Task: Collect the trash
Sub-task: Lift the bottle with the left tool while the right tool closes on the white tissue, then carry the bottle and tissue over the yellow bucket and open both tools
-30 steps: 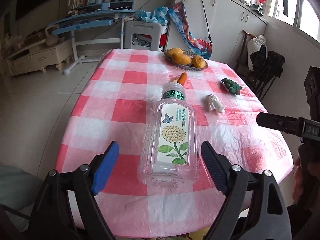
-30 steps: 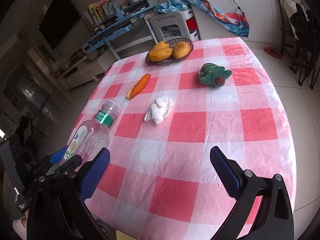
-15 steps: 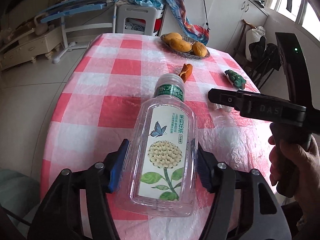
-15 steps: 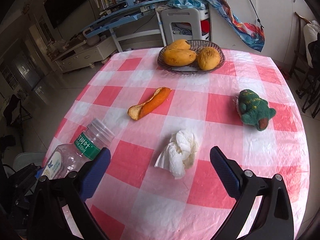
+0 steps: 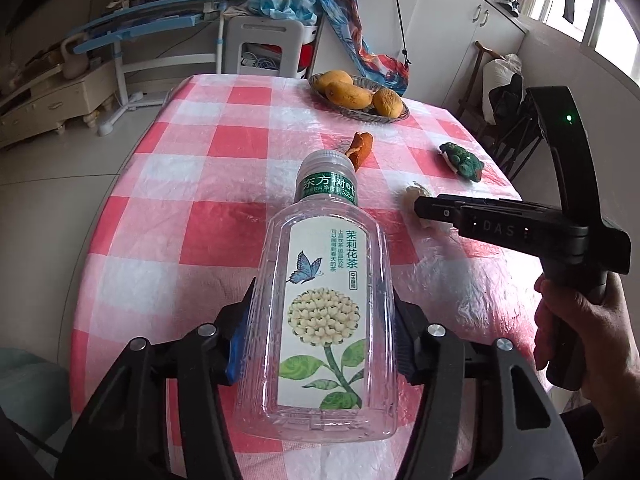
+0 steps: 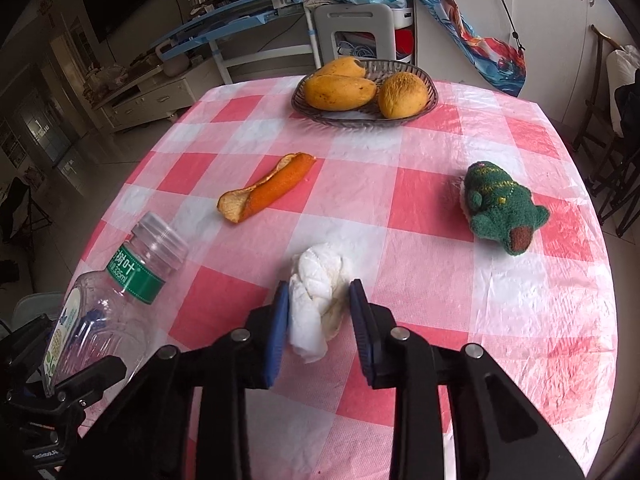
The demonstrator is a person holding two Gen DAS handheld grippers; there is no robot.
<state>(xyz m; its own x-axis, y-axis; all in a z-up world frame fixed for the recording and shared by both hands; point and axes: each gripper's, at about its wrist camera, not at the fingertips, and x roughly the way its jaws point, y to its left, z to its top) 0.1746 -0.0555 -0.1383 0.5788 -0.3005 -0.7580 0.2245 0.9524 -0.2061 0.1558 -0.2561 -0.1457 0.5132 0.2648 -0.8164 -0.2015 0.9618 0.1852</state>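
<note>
Trash: crumpled tissue (image 6: 316,300) sits between the closing right gripper (image 6: 320,332) jaws; empty bottle (image 5: 324,300) is clamped in the still-tightening left gripper (image 5: 320,344). Orange peel (image 6: 266,192) lies beyond on the tabletop (image 6: 500,300). Pickup step; next, lift both clear.

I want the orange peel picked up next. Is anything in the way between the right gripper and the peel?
Yes: the crumpled tissue. It sits between the closing jaws of the right gripper, which must deal with it first. Past the tissue, only bare tablecloth lies before the orange peel.
</note>
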